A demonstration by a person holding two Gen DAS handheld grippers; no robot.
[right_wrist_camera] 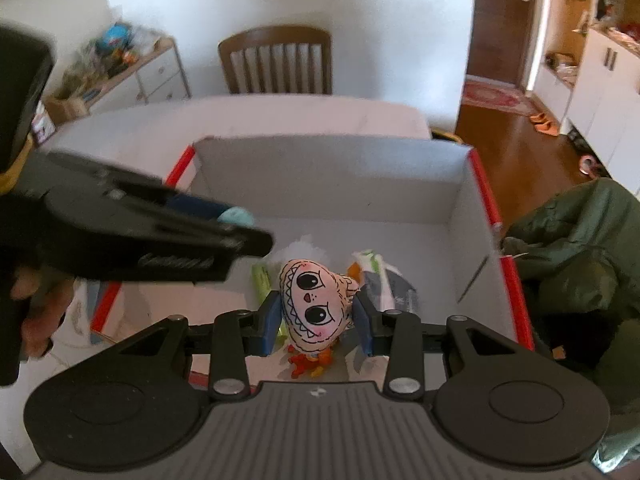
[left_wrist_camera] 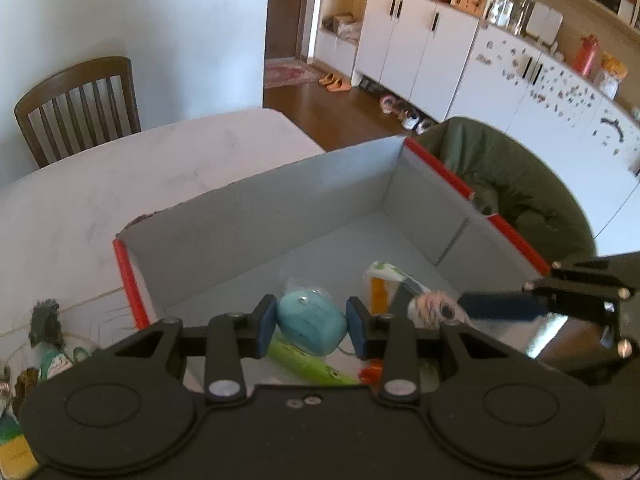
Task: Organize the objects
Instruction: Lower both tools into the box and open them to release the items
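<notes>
Over the open grey box (right_wrist_camera: 332, 184) with its red edges, my left claw (left_wrist_camera: 311, 326) grips a turquoise soft toy (left_wrist_camera: 312, 322) and my right claw (right_wrist_camera: 316, 316) is closed on a pink doll with big black eyes (right_wrist_camera: 312, 308), both hanging above the box floor. Beneath them a green tube (left_wrist_camera: 308, 364), a white packet (right_wrist_camera: 384, 280) and an orange toy (right_wrist_camera: 310, 362) already lie inside. On the counter (left_wrist_camera: 132, 176) to the near left more small items (left_wrist_camera: 48, 344) remain, so I judge the sorting partly done.
</notes>
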